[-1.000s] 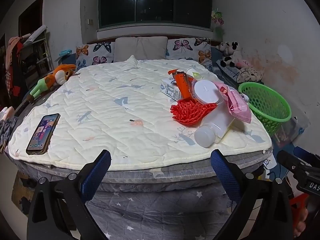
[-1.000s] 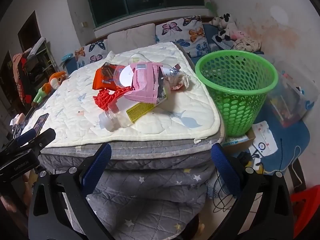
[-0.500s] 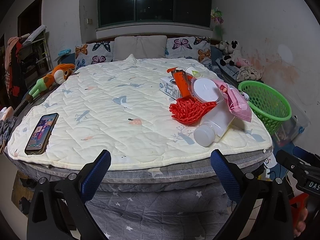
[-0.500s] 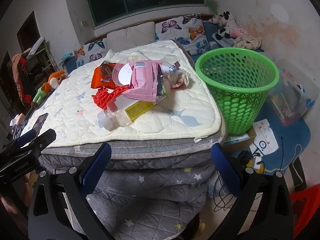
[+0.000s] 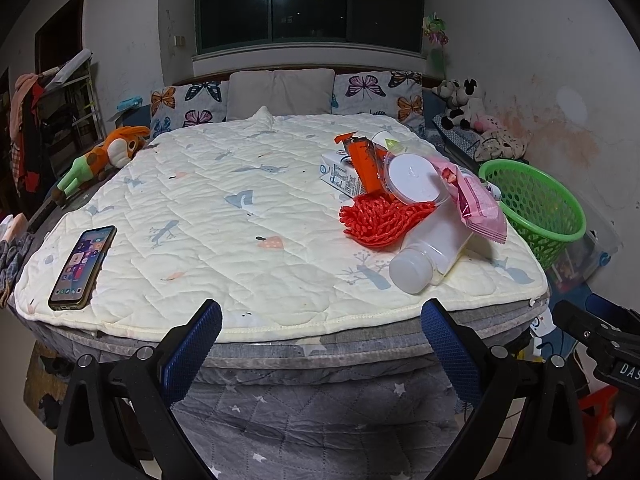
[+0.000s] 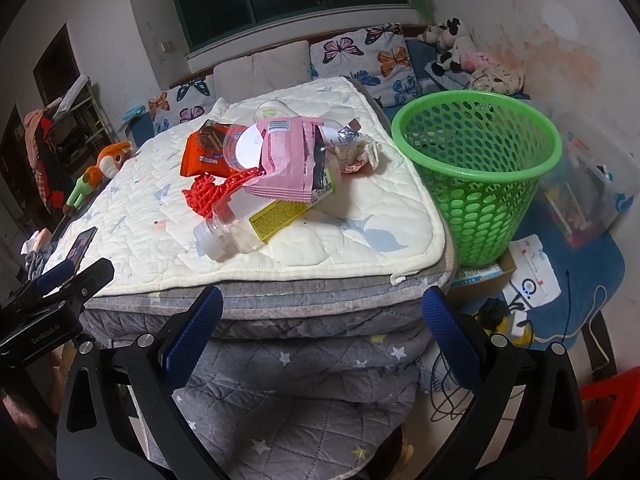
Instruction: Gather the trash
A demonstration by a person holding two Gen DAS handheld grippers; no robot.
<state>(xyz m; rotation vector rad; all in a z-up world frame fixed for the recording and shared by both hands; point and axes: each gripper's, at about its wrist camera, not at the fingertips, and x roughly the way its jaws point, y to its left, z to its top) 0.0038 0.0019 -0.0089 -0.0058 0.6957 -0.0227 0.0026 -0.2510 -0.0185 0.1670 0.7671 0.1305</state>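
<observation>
Through my left claw (image 5: 320,324) I am seeing wide, empty jaws and the trash pile (image 5: 416,204) far right on the bed (image 5: 240,208). My right claw (image 6: 320,312) is gaping empty too, facing the pile (image 6: 272,168) beside the green basket (image 6: 480,160), handy for dropping.

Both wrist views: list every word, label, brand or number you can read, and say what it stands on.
"DAS", cut off by the frame edge: on the black body of the right gripper.
"GenRobot.AI": on the black body of the left gripper.
Yellow label on the clear plastic bottle: print too small to read.
White carton, orange snack wrapper, pink plastic packet: blurred, unreadable.
Black smartphone: icons only, unreadable.
</observation>
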